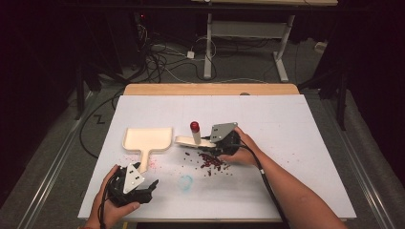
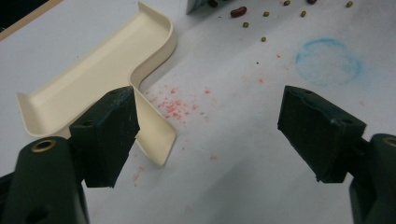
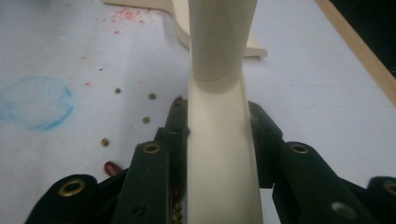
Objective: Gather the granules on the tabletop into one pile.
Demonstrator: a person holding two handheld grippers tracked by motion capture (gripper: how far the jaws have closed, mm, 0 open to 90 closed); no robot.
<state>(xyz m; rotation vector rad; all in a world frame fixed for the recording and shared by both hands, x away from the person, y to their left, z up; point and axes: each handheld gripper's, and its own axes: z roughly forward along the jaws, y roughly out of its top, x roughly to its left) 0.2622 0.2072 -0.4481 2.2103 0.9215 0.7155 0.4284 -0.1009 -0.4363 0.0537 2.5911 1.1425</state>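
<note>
A cream dustpan (image 1: 147,138) lies left of the table's middle, its handle pointing to the front; in the left gripper view the dustpan (image 2: 93,79) lies beside one jaw. My left gripper (image 1: 152,187) rests near the front left edge, open (image 2: 210,135), with bare table between its jaws. My right gripper (image 1: 212,144) is shut on the flat handle of a cream sweeping tool (image 1: 193,140) with a red-capped upright post. In the right gripper view both jaws (image 3: 218,112) press the sides of that tool (image 3: 219,154). Red and green beans (image 1: 210,161) are scattered just in front of it.
A blue ring stain (image 1: 186,182) marks the white table cover (image 1: 296,133) near the front middle. Red specks lie by the dustpan handle (image 2: 177,105). Loose beans (image 3: 112,167) lie beside the right jaws. The wooden table edge (image 1: 210,89) runs along the back.
</note>
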